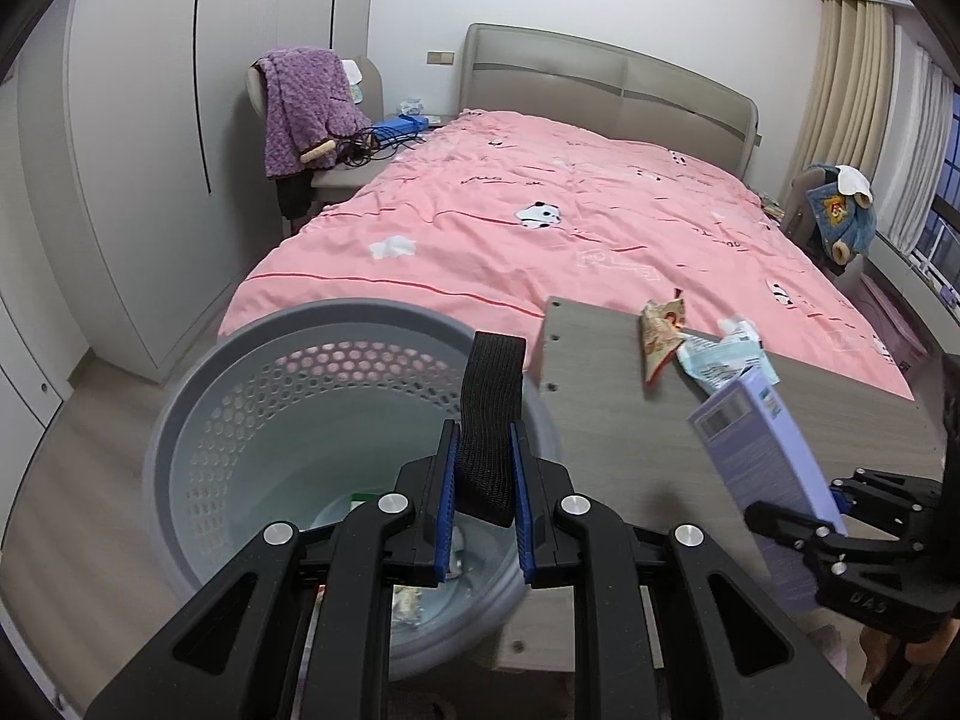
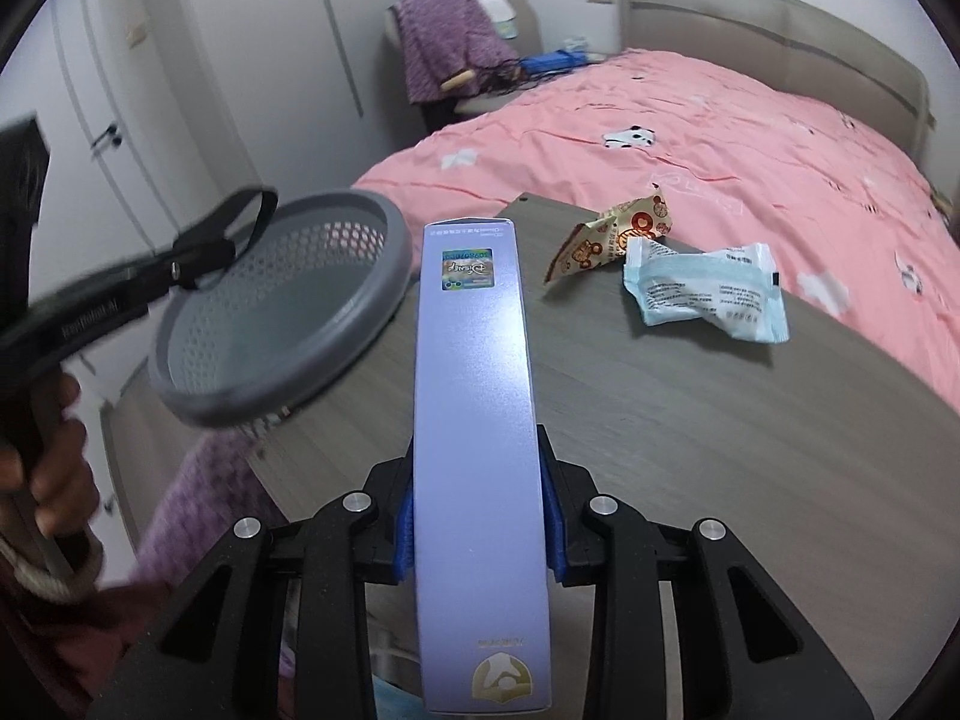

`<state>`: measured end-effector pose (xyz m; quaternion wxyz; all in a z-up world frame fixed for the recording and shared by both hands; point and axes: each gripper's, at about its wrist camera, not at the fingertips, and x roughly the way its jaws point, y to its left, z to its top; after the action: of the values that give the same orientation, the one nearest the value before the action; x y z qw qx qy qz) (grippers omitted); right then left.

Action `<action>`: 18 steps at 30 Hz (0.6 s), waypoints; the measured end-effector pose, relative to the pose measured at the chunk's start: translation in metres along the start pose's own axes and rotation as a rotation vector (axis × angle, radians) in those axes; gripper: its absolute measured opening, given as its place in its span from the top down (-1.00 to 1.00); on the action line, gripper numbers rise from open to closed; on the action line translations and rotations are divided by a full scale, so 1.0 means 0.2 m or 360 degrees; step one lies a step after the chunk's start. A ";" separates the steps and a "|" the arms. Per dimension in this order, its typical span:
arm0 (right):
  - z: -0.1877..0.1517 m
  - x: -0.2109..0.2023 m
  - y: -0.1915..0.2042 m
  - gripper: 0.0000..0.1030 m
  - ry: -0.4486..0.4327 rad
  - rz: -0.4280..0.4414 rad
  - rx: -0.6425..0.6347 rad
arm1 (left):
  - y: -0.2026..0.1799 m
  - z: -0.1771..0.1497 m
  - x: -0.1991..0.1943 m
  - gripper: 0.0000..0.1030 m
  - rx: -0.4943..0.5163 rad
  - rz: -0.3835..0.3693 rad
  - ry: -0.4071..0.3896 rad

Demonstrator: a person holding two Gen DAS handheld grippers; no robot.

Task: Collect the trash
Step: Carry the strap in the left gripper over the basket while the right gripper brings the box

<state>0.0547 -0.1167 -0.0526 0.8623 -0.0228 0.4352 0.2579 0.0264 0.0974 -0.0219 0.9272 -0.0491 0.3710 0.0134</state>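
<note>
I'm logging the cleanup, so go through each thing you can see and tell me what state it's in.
Left gripper: shut on the black strap.
Black strap: pinched between the fingers, standing over the basket.
Right gripper: shut on the purple box.
Purple box: held, lifted off the table.
Grey basket: tilted, some trash at the bottom.
Snack wrapper: crumpled, lying on the table.
Blue-white packet: crumpled, lying beside the wrapper.
</note>
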 end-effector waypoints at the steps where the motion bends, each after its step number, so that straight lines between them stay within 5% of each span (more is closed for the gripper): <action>1: 0.01 0.00 0.01 0.39 -0.0012 0.0002 0.0019 | 0.02 0.00 0.00 0.69 -0.0002 0.0005 0.0000; 18: 0.27 0.25 0.46 0.39 -0.0063 0.0197 0.0027 | 0.43 -0.03 0.09 0.69 -0.0043 0.0226 0.0066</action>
<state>0.0764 -0.0018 -0.0396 0.8534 0.0167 0.4208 0.3073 0.0303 0.1832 -0.0451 0.9153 -0.0354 0.3926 0.0831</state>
